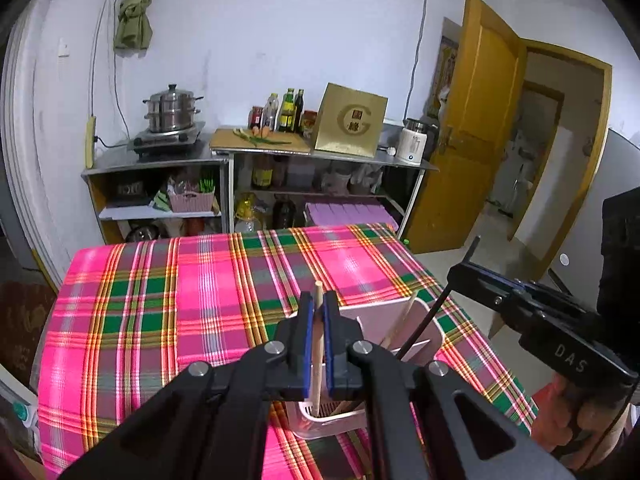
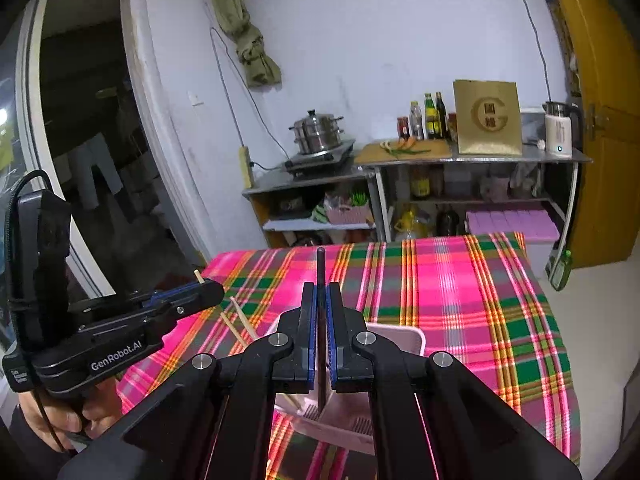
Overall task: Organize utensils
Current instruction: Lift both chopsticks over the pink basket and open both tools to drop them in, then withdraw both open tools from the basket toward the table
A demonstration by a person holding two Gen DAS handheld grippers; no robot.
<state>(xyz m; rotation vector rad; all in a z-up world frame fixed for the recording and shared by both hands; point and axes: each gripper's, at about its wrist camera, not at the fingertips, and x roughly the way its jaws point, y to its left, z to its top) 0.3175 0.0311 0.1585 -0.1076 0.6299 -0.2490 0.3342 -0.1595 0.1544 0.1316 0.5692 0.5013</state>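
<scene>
A pink utensil holder (image 1: 420, 320) stands on the plaid table, right under both grippers; it also shows in the right wrist view (image 2: 400, 338). My left gripper (image 1: 319, 304) is shut on a light wooden chopstick (image 1: 318, 344) whose lower end reaches into the holder. My right gripper (image 2: 321, 296) is shut on a black chopstick (image 2: 321, 276) that also points down into the holder. In the left wrist view the right gripper (image 1: 460, 270) is at the right with the black chopstick (image 1: 432, 320). Two wooden chopsticks (image 2: 240, 320) lean in the holder.
The table carries a pink plaid cloth (image 1: 200, 300). Behind it stand metal shelves (image 1: 256, 160) with a steamer pot (image 1: 172, 110), bottles, a gold box and a kettle. An open yellow door (image 1: 480, 120) is at the right.
</scene>
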